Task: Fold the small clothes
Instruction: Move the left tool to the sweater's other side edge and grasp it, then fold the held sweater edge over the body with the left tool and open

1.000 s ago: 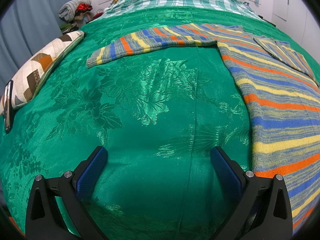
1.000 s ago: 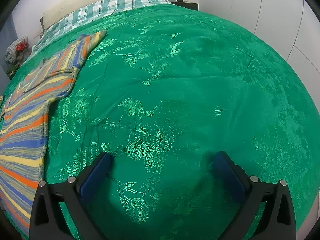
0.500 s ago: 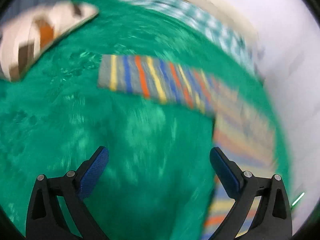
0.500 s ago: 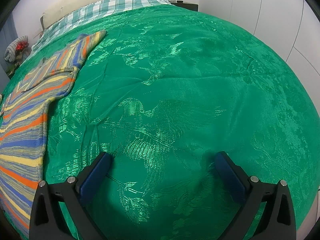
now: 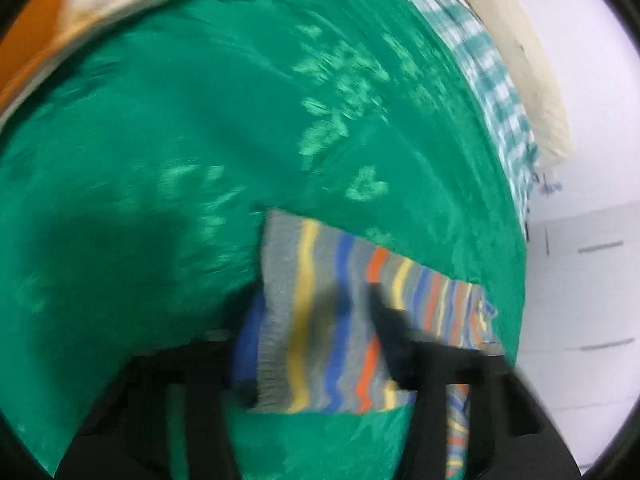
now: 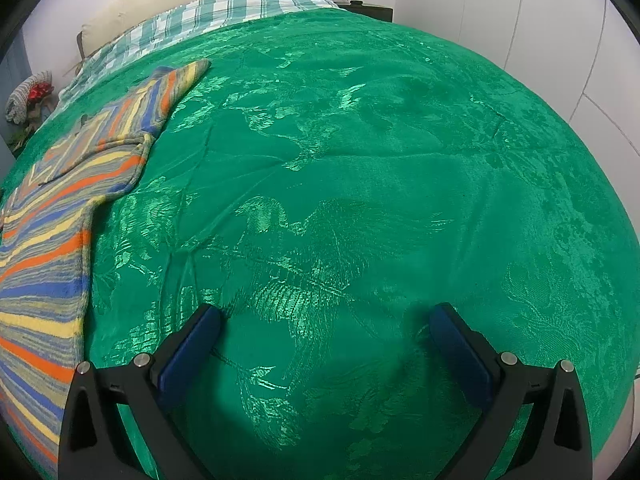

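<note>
A: What's here?
B: One green brocade bedspread [image 6: 360, 160], one striped knit sweater [image 6: 44, 240] lying flat at its left.
A: Changes?
B: The left gripper [image 5: 320, 360] has swung over one sleeve cuff [image 5: 320, 320]; blur hides whether it pinches. The right gripper [image 6: 326, 344] stays spread, nothing between its fingers.

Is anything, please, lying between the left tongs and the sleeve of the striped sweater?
Nothing visible does. In the blurred left wrist view the sleeve cuff already sits between the fingers of the left tongs, with only the green bedspread around it.
</note>
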Available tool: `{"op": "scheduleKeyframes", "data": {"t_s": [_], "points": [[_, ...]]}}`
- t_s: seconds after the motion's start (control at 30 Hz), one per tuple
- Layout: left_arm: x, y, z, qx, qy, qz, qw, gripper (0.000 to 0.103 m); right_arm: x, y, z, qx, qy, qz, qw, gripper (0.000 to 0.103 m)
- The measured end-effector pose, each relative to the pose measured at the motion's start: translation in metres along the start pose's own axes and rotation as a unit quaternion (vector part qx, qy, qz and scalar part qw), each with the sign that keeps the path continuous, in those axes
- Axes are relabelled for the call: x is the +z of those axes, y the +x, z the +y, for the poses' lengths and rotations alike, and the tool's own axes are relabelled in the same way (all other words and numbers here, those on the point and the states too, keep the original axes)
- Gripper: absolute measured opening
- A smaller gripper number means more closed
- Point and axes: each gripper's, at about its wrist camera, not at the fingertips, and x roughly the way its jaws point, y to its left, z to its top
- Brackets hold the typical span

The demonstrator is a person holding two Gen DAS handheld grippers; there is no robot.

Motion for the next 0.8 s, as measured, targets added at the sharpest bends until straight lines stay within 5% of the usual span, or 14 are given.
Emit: {"op": "scheduleKeyframes", "data": {"t_s": [0.03,0.13,0.27,0.47,0.67,0.7,0.8], "points": [[0.003,0.003,-0.007,0.018,0.014,0.007,0.9997,0.004,0.000,0.001,0.000,-0.001,0.000,0.000,1.000,0.103],[0.009,-0.002,-0.046,0.067,0.091,0.000,0.9936,0.003,0.001,0.001,0.001,-0.002,0.001,-0.001,1.000,0.103],[0.010,-0.016,-0.129,0.079,0.203,-0.014,0.9759,0.003,0.001,0.002,0.000,-0.001,0.002,-0.003,1.000,0.103],[-0.036,-0.003,-0.270,0.033,0.334,0.017,0.9420,0.003,0.002,0.002,0.000,-0.001,0.002,-0.004,1.000,0.103],[-0.147,0.056,-0.380,-0.034,0.431,0.066,0.8992,0.004,0.001,0.002,-0.001,0.000,0.003,-0.005,1.000,0.103],[-0.162,0.068,-0.385,-0.033,0.442,0.063,0.8943,0.008,0.001,0.002,-0.001,0.000,0.003,-0.005,1.000,0.103],[-0.199,0.112,-0.385,0.014,0.461,0.088,0.8829,0.068,0.001,0.002,-0.001,0.000,0.004,-0.005,1.000,0.103]]}}
